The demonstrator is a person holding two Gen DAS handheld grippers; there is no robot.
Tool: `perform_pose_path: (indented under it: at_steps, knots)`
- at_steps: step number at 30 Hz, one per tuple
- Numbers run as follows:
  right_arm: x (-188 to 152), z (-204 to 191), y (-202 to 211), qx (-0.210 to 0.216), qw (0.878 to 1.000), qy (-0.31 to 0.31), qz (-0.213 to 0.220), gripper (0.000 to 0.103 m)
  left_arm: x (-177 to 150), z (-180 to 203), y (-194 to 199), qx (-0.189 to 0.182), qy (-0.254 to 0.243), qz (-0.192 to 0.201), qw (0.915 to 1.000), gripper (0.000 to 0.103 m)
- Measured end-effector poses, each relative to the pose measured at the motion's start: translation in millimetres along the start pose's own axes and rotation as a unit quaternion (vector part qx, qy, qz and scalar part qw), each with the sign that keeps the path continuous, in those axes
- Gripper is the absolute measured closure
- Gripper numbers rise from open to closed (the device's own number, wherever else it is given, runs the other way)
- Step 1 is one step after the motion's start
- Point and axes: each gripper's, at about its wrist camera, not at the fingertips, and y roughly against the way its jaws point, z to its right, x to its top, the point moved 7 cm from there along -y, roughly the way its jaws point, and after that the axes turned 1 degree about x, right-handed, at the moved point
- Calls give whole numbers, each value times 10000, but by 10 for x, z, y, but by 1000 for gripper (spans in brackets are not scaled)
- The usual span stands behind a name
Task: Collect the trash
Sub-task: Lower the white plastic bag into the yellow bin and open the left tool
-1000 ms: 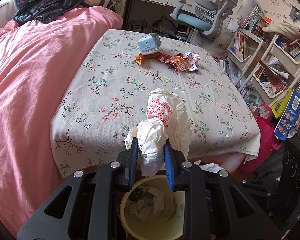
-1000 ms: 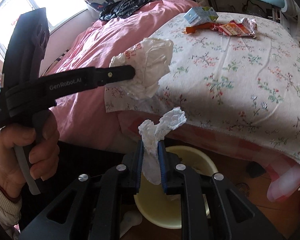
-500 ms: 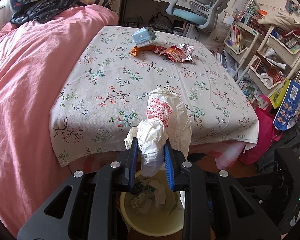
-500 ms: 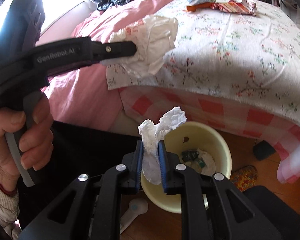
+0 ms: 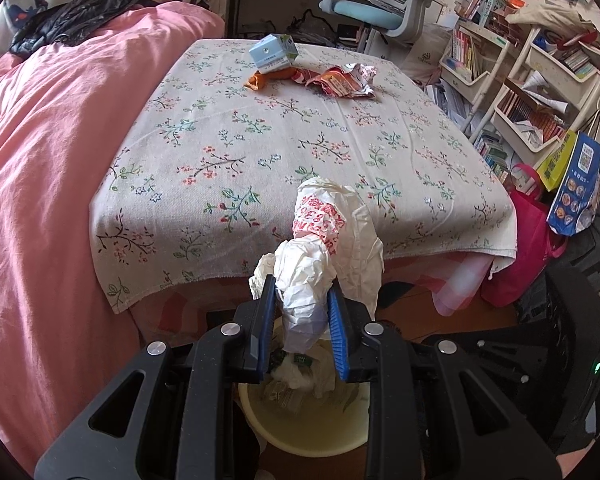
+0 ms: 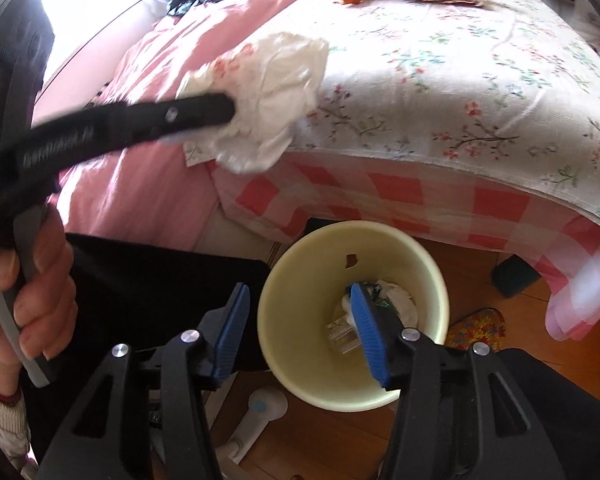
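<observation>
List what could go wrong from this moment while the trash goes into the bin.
1. The left gripper is shut on a bulky crumpled bag. In the right wrist view the bag hangs beside the yellow bin, not above it, so releasing now would likely miss.
2. The bag billows wider than the jaws; it may catch the bin's rim and tip out.
3. The open right gripper hovers over the bin's mouth, crowding the left's approach.

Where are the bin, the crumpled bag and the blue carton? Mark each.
bin [image 6: 428, 268], right wrist view, inner back wall.
crumpled bag [image 5: 320, 236], left wrist view, red-printed middle.
blue carton [image 5: 270, 53], left wrist view, front face.
</observation>
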Motion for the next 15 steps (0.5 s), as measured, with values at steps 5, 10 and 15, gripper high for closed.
perform_pose_path:
  at_steps: [5,10,15]
  knots:
    - [32,57,65,-42,9998,-85,149,46,-109,84,-43,-17,-174,-183,9997,79]
    - [47,78,102,-70,9997,-112,224,46,-237,217,-103,-89,-429,-461,9980,74]
    - [66,132,143,-62,9992,-235,331,46,-246,210,-91,-73,-381,-469,9981,65]
